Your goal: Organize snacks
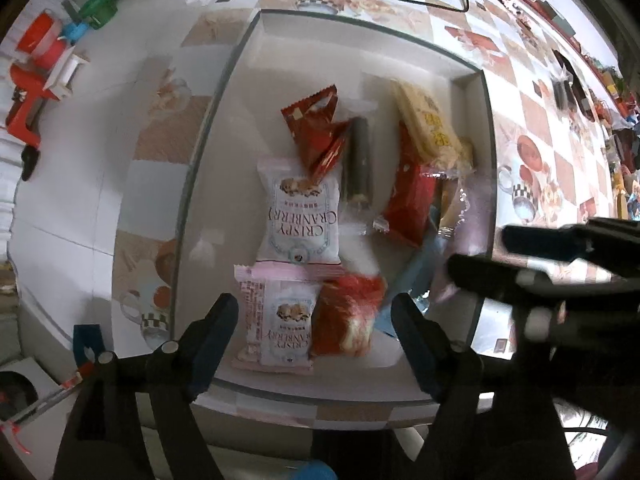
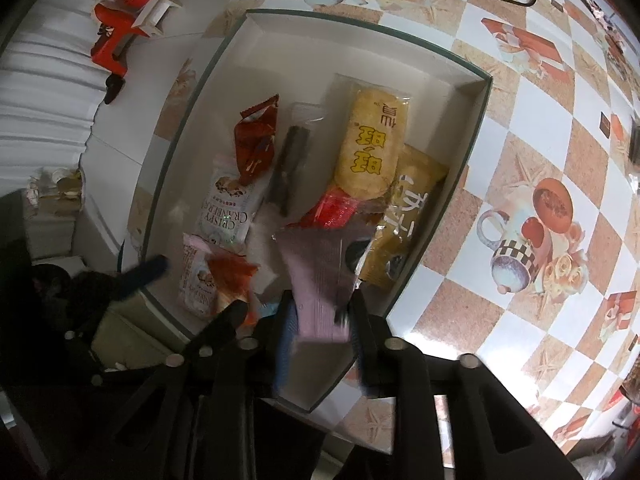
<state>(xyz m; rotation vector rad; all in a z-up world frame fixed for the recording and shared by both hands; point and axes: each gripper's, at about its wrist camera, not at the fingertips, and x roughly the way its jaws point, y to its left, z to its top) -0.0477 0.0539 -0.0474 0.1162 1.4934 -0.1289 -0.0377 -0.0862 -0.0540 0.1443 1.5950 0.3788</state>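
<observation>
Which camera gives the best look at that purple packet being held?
The right wrist view: the purple packet sits pinched in the right gripper over the box. The left wrist view shows only a purplish blur.

Left gripper [image 1: 316,320] spread above snack-filled box [image 1: 224,120], blurred packet [image 1: 348,324] perhaps red

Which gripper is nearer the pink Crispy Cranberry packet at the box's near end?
Left. The left gripper hangs open right over the pink packet. The right gripper is off to its side, shut on a purple packet.
</observation>
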